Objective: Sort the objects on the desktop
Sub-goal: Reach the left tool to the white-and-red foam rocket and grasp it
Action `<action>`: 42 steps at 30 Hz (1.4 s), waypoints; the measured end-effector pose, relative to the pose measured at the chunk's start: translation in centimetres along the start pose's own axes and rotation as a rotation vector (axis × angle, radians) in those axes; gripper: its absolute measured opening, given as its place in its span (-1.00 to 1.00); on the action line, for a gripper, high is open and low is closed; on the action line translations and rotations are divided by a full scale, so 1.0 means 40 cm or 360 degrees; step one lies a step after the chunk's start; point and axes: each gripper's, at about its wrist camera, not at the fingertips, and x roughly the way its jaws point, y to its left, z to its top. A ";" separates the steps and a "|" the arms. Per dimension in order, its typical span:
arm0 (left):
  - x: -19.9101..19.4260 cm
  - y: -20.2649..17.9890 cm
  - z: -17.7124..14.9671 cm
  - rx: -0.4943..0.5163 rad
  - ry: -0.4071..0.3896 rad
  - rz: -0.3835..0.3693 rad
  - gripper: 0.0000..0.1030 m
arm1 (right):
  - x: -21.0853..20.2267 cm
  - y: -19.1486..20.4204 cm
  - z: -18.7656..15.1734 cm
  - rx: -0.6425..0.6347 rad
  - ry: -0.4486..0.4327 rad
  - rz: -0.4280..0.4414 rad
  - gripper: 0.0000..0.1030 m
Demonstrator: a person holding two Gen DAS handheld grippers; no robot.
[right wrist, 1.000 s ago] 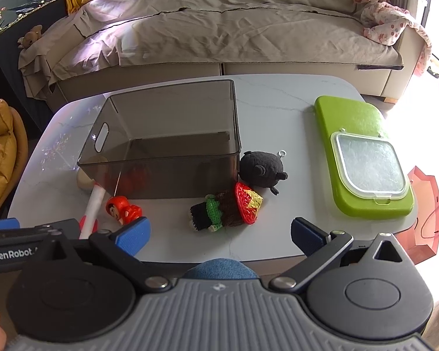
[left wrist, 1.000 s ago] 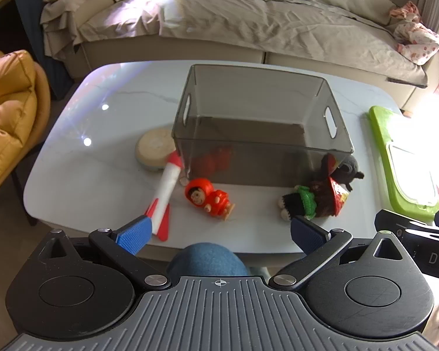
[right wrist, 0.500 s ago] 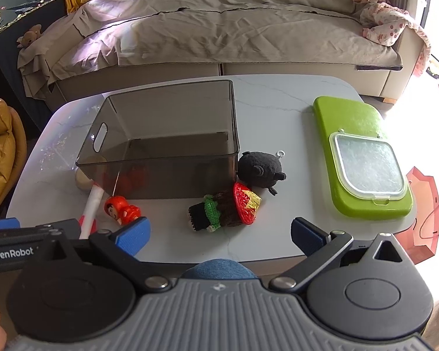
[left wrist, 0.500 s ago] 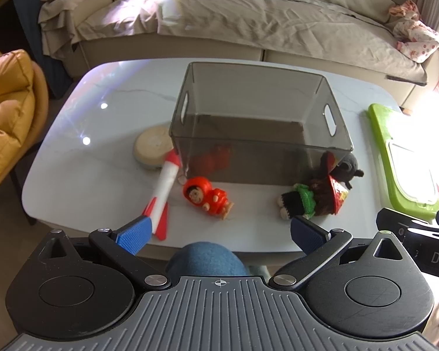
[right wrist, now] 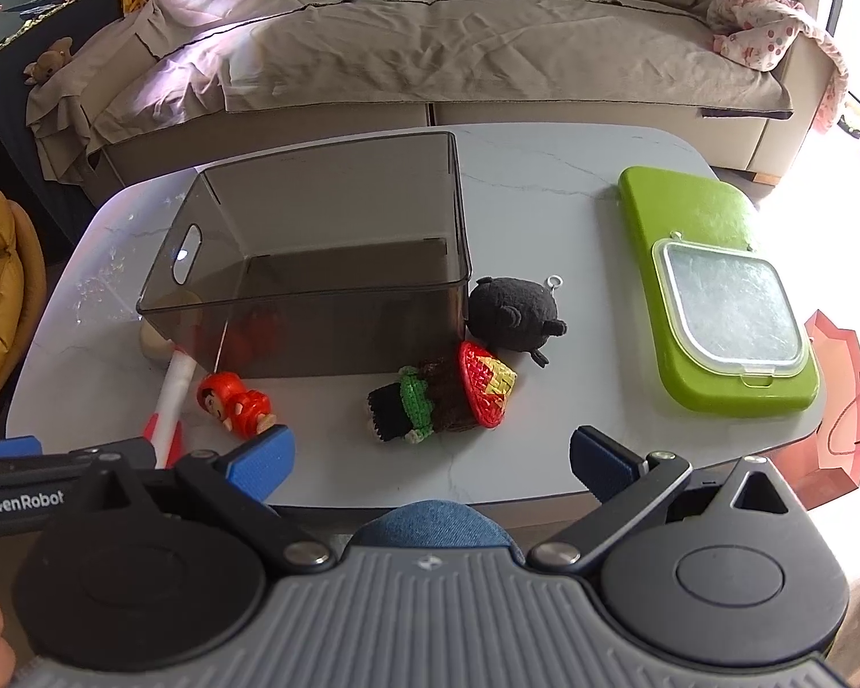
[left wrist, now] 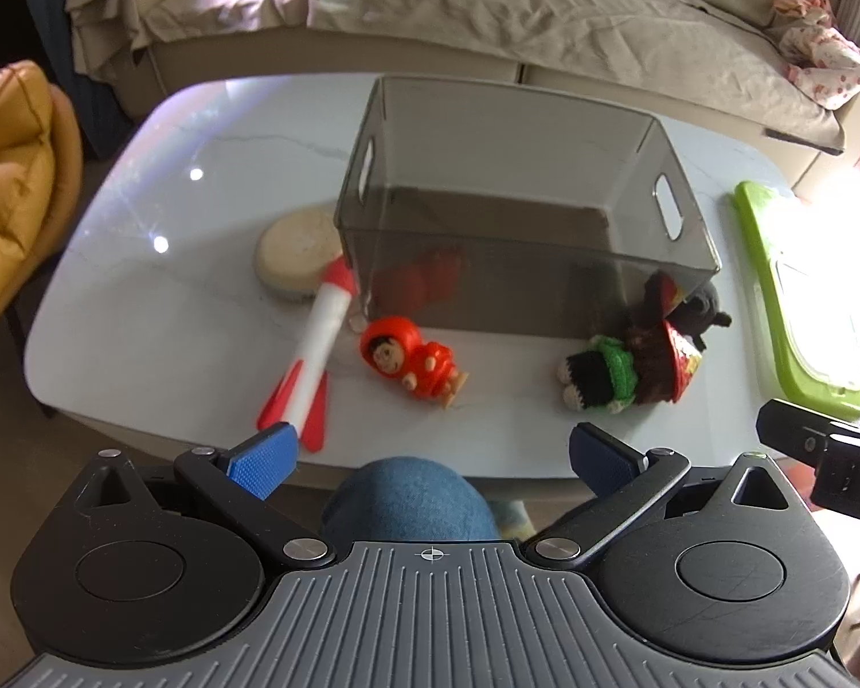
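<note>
Left tool (left wrist: pixel 433 456) closer; rocket (left wrist: pixel 315 364) ahead-left.

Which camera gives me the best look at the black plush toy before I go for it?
The right wrist view: the black plush toy lies fully in sight beside the bin's corner, keyring loop visible. The left wrist view shows only a dark sliver behind the crocheted doll and the bin.

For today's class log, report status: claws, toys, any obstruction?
Left claw and right claw open, empty. Rocket, orange figure, crochet doll, black plush outside empty grey bin. Nothing blocking.
</note>
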 end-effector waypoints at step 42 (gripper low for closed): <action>0.533 0.254 0.074 0.0222 0.0157 0.0015 1.00 | 0.252 -0.044 0.027 0.0291 -0.0041 0.0367 1.00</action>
